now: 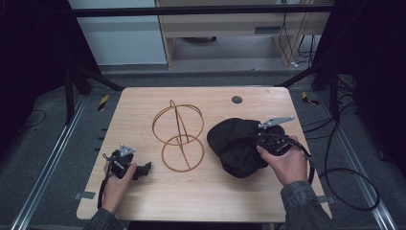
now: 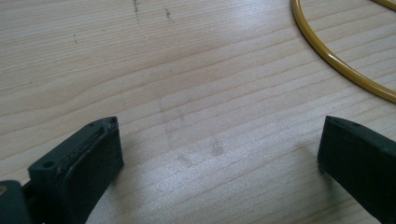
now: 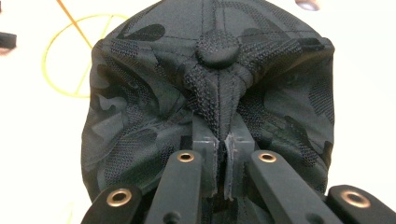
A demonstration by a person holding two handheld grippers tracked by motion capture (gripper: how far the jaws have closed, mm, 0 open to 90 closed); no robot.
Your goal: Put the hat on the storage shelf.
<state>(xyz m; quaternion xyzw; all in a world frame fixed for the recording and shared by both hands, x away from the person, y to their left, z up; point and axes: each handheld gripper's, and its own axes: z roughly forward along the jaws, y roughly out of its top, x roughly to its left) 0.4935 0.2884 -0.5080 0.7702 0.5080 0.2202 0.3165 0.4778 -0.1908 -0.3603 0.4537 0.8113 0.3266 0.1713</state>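
Jaws first: the right gripper [image 3: 223,154] is clenched on a pinch of fabric just below the crown button of the cap [image 3: 205,93], pads pressed together with only the cloth ridge between them. Over on the other side, the left gripper [image 2: 219,154] stands released, jaws wide apart over bare table [image 2: 187,70], nothing between them. From above, the cap [image 1: 237,141] sits on the right half of the table, right up against the right gripper [image 1: 270,139], so that hand owns it; the left gripper [image 1: 139,167] waits well apart, near the front left. Between them stands the wire stand [image 1: 179,136], two golden rings joined by an upright rod, nothing on it. That's the relation that matters: the stand lies to the left of the cap, just beside it, with its upper ring up and farther back. I'd judge the cap has to be carried up and across to the left to get onto it. No containers on the table.
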